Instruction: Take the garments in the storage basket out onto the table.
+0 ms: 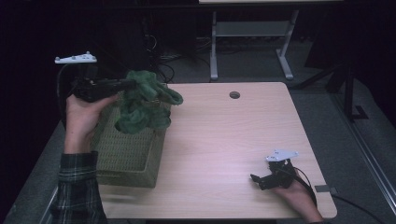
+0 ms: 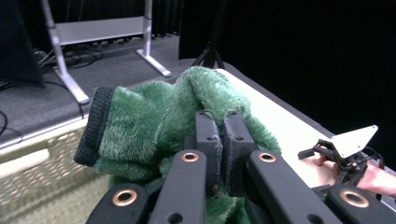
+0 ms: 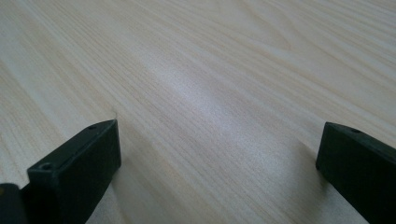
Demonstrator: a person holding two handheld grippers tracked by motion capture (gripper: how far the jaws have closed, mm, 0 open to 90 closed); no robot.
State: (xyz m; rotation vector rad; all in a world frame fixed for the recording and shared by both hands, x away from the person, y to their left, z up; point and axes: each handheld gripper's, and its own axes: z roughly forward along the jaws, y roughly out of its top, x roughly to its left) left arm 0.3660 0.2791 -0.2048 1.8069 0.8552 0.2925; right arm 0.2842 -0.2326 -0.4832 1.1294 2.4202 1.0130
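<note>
A fluffy green garment with a dark ribbed cuff hangs over the open top of a woven basket at the table's left. My left gripper is shut on a fold of it, level, above the basket's far edge; its two jaws pinch the green garment in the left gripper view, where my left gripper shows closed. My right gripper rests low on the table near the front right corner, held by a hand. In the right gripper view my right gripper stands wide open over bare wood.
A round cable hole sits near the table's far edge. Beyond the table stand a metal desk frame and floor cables. In the left gripper view the other hand's gripper shows far right on the tabletop.
</note>
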